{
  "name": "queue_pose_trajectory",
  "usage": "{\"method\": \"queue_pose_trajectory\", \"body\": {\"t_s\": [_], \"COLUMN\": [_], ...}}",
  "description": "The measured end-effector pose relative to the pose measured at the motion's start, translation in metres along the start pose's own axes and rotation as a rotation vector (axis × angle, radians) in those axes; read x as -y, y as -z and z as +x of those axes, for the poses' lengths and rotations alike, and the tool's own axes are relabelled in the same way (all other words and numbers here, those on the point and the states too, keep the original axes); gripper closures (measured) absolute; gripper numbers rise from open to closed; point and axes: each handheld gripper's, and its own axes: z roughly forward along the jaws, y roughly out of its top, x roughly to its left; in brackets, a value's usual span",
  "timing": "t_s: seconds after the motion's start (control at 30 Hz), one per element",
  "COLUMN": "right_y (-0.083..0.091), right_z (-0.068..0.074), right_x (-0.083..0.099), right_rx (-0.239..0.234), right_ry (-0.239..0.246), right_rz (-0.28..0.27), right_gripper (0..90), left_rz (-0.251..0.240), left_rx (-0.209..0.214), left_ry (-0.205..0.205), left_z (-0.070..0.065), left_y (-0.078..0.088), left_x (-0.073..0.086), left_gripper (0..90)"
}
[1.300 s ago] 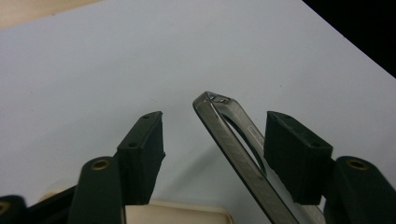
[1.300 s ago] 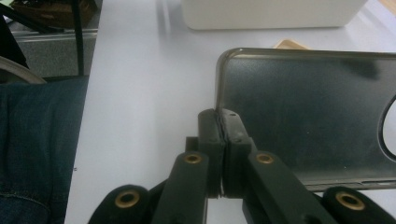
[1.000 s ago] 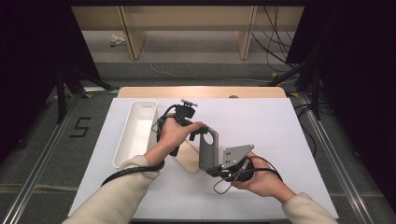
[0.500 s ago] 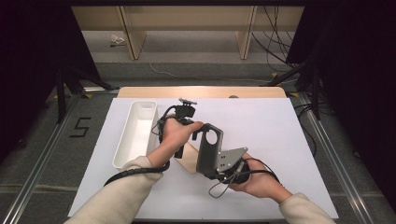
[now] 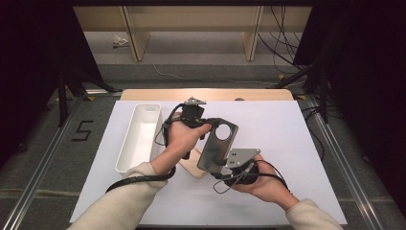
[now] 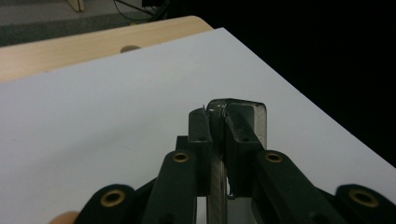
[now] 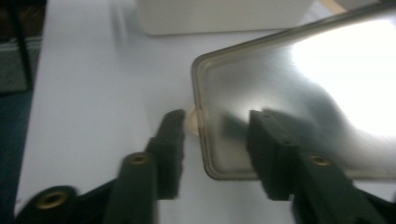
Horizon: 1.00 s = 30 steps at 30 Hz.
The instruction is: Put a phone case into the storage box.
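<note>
A dark translucent phone case (image 5: 216,146) with a round hole near its top is held up over the white mat. My left gripper (image 5: 210,125) comes from the left and is shut on the case's upper edge; its jaws have just been closing on it. In the left gripper view the pads (image 6: 201,135) of the left gripper (image 6: 215,121) pinch the case's rim (image 6: 250,116). My right gripper (image 5: 218,166) sits at the case's lower end. Its jaws have just been opening, and in the right gripper view the right gripper (image 7: 215,126) straddles the case (image 7: 303,93) with both pads apart from it.
A long white tray (image 5: 125,143) lies on the mat's left side, and it is also seen in the right gripper view (image 7: 219,16). A tan flat piece (image 5: 194,165) lies on the mat (image 5: 297,143) under the hands. The wooden table edge (image 5: 143,94) runs behind the mat.
The left gripper has closed on the case's top edge and lifted slightly. The right gripper's jaws have opened off the case's lower end. The case now stands further to the right.
</note>
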Motion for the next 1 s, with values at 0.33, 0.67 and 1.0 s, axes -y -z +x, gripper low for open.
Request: {"method": "queue_pose_trajectory", "body": {"t_s": [0.33, 0.67, 1.0], "right_y": [0.017, 0.031, 0.037], "right_z": [-0.018, -0.029, -0.036], "right_x": [0.008, 0.018, 0.025], "right_rx": [0.138, 0.211, 0.252], "right_ry": [-0.173, -0.262, -0.332], "right_rz": [-0.086, -0.151, -0.188], "right_gripper": [27.7, 16.6, 16.6], "left_rz": [-0.105, -0.169, -0.226], "left_rx": [-0.012, 0.020, 0.035], "left_ry": [-0.046, -0.078, -0.073], "left_z": [0.015, 0.024, 0.034], "left_y": [0.010, 0.021, 0.037], "left_x": [0.011, 0.020, 0.021], "left_gripper": [81.7, 81.7, 81.7]}}
